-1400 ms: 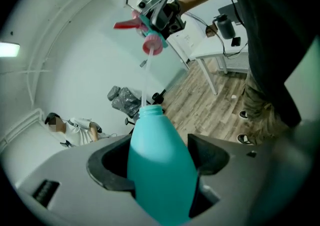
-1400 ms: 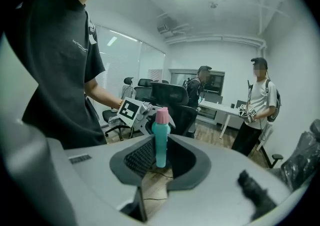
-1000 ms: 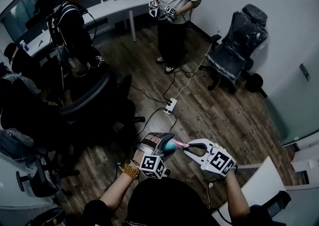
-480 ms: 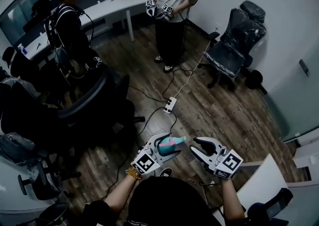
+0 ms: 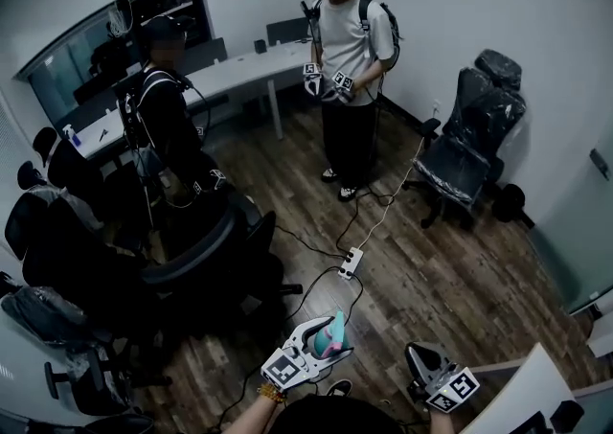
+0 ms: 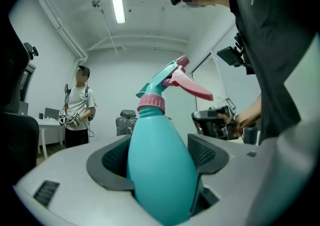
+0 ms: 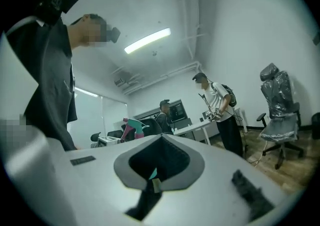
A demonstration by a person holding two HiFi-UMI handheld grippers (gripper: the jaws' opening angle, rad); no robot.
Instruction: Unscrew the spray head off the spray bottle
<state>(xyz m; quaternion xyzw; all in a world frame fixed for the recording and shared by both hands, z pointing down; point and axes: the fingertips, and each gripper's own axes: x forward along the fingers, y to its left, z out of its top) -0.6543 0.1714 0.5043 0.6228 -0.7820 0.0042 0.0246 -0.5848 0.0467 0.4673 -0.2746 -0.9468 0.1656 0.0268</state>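
Observation:
A teal spray bottle (image 6: 160, 170) with a pink collar (image 6: 151, 103) and a teal spray head with a pink trigger (image 6: 172, 76) stands upright in my left gripper (image 6: 160, 145), which is shut on its body. The head view shows that gripper (image 5: 316, 341) low in the middle with the bottle (image 5: 331, 331) sticking up from it. My right gripper (image 5: 419, 357) is to the right, apart from the bottle. Its jaws are shut with nothing between them in the right gripper view (image 7: 160, 137). The spray head (image 7: 131, 126) shows small beyond them.
Two people stand further back, one by the desk (image 5: 239, 73) and one in a white shirt (image 5: 350, 39). Black office chairs (image 5: 206, 260) stand left, wrapped chairs (image 5: 469, 149) right. A power strip (image 5: 351, 262) with cables lies on the wood floor. A white table corner (image 5: 522, 389) is at lower right.
My right gripper left the spray head, drew back to the lower right and shut empty. The left gripper kept the bottle and turned it upright. The head view tilted up.

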